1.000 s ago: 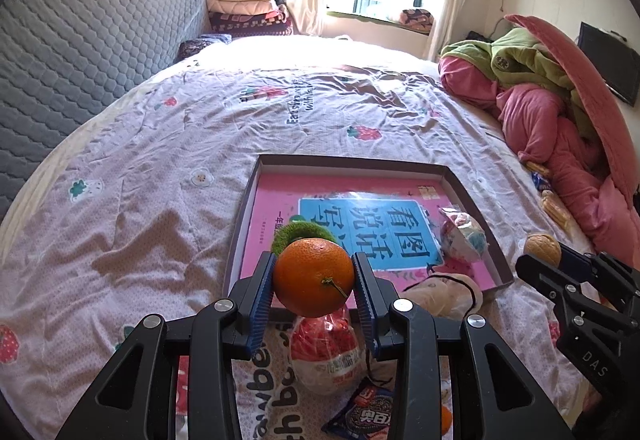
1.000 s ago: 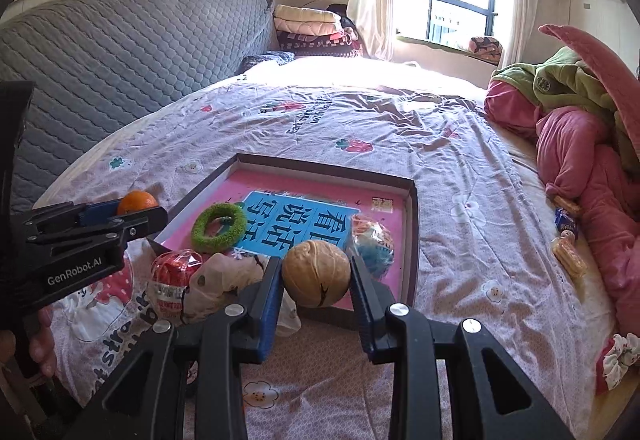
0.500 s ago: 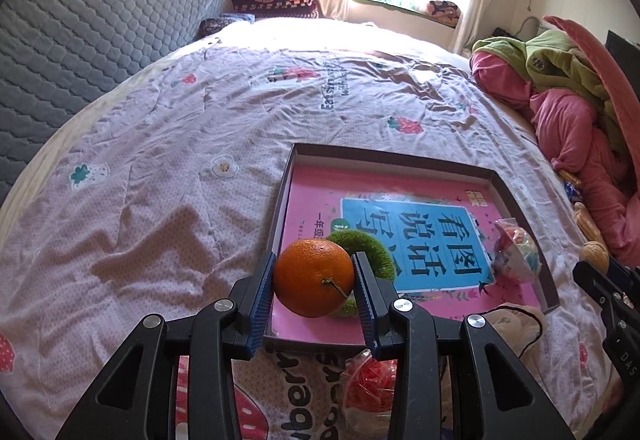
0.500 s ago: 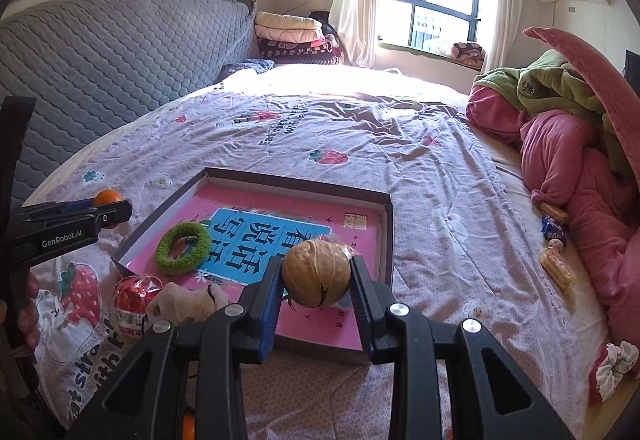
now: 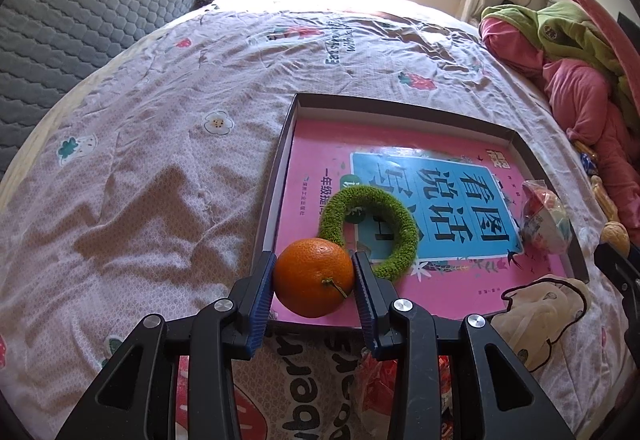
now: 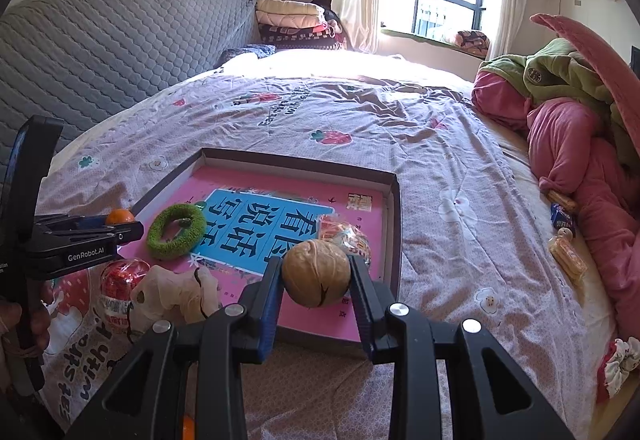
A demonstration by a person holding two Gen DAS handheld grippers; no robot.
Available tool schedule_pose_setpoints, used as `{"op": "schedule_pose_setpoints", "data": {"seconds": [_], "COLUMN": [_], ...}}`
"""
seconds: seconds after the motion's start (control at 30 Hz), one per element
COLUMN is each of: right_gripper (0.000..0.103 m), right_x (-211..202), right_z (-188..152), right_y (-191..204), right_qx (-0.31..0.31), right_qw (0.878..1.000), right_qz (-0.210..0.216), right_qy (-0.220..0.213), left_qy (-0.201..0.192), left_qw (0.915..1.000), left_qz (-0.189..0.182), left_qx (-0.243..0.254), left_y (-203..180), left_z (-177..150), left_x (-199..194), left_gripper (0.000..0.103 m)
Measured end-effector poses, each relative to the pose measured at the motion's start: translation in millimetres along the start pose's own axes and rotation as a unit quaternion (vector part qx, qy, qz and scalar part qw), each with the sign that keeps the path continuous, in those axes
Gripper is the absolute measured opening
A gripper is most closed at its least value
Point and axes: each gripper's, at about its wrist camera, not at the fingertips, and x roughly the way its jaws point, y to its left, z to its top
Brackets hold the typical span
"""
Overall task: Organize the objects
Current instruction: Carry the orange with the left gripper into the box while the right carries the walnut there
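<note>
My left gripper is shut on an orange and holds it over the near left corner of a shallow brown tray with a pink book inside. A green fuzzy ring and a wrapped snack lie in the tray. My right gripper is shut on a walnut over the tray's near right part. The left gripper with the orange shows at the left of the right wrist view.
A red-wrapped egg toy and a beige plush lie on the bed in front of the tray. Pink and green bedding is piled at the right, with snack packets beside it. A grey headboard is at the left.
Both grippers have moved forward over the tray, each still holding its object. The tray now looks closer and larger in both views.
</note>
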Motion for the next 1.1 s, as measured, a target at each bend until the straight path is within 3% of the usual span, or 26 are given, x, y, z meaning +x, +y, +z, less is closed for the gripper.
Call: {"op": "schedule_pose_setpoints", "data": {"seconds": [0.47, 1.1], "right_gripper": [0.033, 0.033], "right_x": [18.5, 47.1], "right_z": [-2.9, -9.8], "right_y": [1.7, 5.2], "right_qx": [0.002, 0.006], "right_qw": [1.000, 0.999], "right_qz": [-0.002, -0.004], "right_qy": [0.018, 0.048], "left_qy": [0.022, 0.019], "left_qw": [0.9996, 0.9994], "left_qz": [0.004, -0.001], "left_qx": [0.016, 0.030], "left_y": [-4.8, -14.8], "left_z": [-5.1, -5.7], "left_x": [13.0, 18.1], "left_gripper": [0.039, 0.039]}}
